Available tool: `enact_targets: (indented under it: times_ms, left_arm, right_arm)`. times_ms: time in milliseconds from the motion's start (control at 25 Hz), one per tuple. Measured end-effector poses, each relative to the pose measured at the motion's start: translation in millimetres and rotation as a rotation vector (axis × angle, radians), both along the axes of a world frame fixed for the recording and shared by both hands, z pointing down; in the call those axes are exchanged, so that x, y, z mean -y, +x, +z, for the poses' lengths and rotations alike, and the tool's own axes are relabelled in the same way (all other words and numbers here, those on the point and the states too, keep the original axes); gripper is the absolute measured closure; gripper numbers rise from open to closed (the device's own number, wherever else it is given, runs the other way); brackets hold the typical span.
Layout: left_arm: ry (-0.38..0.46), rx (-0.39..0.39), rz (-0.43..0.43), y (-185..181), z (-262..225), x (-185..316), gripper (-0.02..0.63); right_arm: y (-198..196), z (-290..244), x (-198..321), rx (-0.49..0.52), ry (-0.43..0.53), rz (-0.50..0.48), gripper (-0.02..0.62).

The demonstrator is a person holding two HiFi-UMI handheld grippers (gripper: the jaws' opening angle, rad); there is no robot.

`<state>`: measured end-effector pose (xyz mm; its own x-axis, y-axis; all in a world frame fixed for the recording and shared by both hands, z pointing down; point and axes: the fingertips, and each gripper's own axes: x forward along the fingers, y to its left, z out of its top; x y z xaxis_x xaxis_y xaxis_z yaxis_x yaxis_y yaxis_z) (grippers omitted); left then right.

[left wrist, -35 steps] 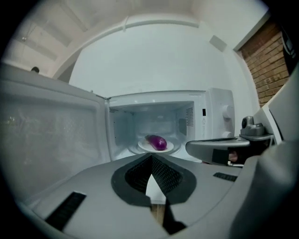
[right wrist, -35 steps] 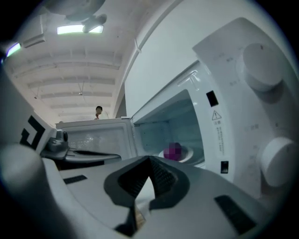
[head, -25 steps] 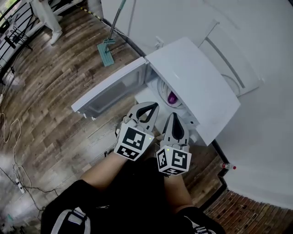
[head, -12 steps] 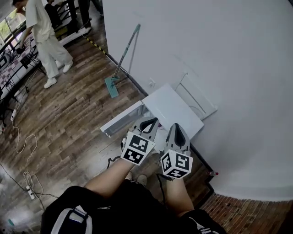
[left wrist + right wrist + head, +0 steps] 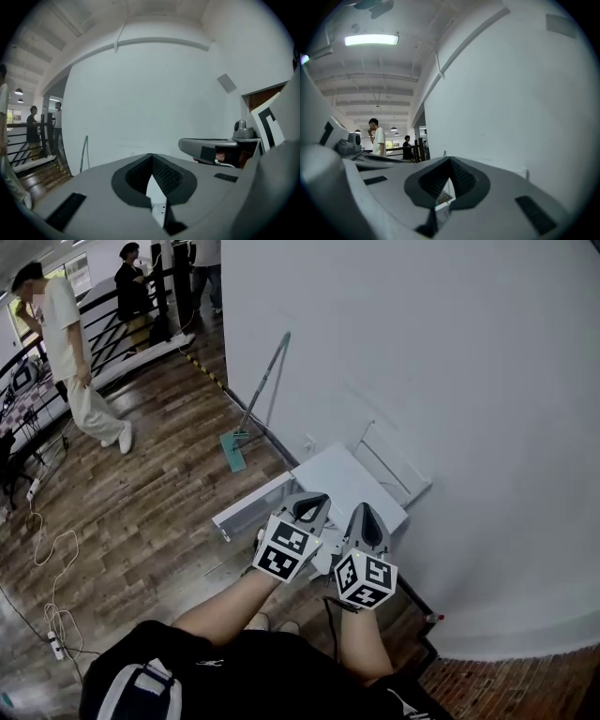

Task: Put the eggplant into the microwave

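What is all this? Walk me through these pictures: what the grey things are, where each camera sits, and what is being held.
No robot here: a person holds a grey claw in each hand, each carrying a marker cube. The head view looks down from the person's head: the left claw and right claw are held above a white microwave standing on the wooden floor by the wall, its door open. A mop leans nearby. The other two pictures come from cameras riding on each claw. There both the left claw and the right claw are shut and empty.
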<state>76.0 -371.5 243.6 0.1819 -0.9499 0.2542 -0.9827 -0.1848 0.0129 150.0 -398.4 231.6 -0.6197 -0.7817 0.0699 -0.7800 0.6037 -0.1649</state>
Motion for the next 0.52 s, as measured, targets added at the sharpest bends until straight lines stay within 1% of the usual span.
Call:
enact_targets:
  times_ms: [160,280,520]
  left_arm:
    - [0.02,0.009,-0.003,-1,-10,0,0.606]
    - [0.034,0.0,-0.004,-2,-18,-2,0.606]
    - [0.054,-0.081,0.005,-12,-33,-3,0.606]
  right_arm:
    - [-5,-10,-2,0.003,0.024,-0.017,0.583]
    - [-7,-15,-6,0.003,0.035,-0.031,0.583]
    - [-12,-28,-8,0.007,0.063,-0.03,0.583]
